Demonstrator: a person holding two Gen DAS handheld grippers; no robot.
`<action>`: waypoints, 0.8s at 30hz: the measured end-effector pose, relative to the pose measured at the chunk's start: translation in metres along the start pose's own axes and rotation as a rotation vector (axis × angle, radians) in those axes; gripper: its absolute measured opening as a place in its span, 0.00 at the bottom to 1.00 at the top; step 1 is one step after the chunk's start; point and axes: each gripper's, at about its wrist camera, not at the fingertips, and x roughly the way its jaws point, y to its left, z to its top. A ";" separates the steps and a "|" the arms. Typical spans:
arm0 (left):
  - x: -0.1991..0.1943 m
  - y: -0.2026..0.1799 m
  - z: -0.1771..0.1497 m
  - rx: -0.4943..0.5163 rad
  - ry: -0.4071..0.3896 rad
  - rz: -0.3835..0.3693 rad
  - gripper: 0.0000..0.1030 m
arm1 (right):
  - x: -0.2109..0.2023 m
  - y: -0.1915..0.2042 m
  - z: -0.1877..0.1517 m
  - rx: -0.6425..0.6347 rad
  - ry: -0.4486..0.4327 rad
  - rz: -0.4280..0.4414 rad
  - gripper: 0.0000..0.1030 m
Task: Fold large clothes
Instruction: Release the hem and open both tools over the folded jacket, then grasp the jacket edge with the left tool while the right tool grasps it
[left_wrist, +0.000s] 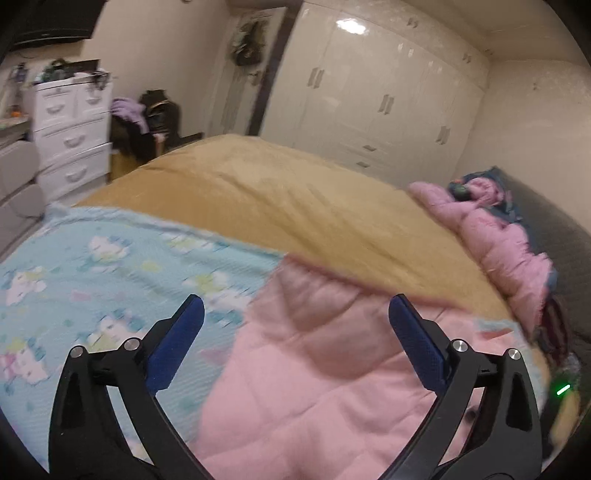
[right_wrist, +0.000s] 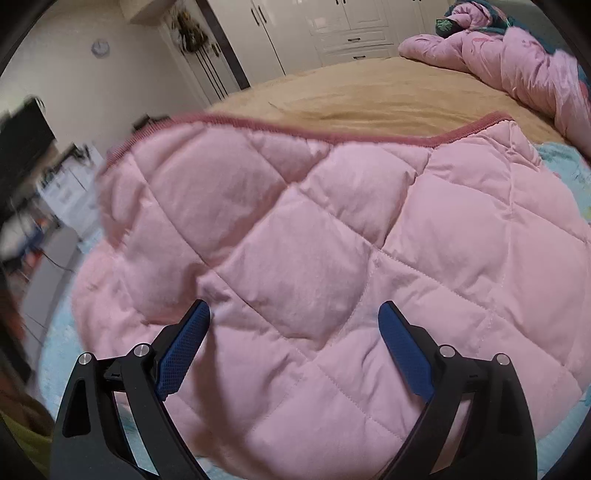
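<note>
The pink quilted garment (right_wrist: 332, 236) is lying spread on the light-blue cartoon-print blanket (left_wrist: 92, 266) over the tan bedspread (left_wrist: 277, 195), its darker ribbed hem (right_wrist: 295, 129) running left to right at the far side, away from both tools. The right gripper (right_wrist: 294, 314) is hovering directly above the garment's broad middle, its blue pads (right_wrist: 184, 347) standing wide apart and gripping nothing. The left gripper (left_wrist: 296, 306) is likewise gaping wide and empty, but it is sitting off toward the garment's left edge — blanket under its left finger, pink fabric under the right. So the right hand is looking nearer the body of the cloth, the left nearer a side edge — probably the edge to be pinched next. A second pink bundle (left_wrist: 491, 236) is lying well apart near the headboard.
</note>
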 end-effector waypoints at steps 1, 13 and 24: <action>0.005 0.006 -0.006 -0.006 0.018 0.023 0.91 | -0.009 -0.006 0.003 0.022 -0.025 0.020 0.87; 0.074 0.047 -0.053 -0.009 0.283 -0.014 0.91 | -0.082 -0.125 0.035 0.039 -0.156 -0.377 0.89; 0.091 0.036 -0.063 0.010 0.287 -0.072 0.82 | -0.036 -0.152 0.056 0.088 -0.010 -0.300 0.66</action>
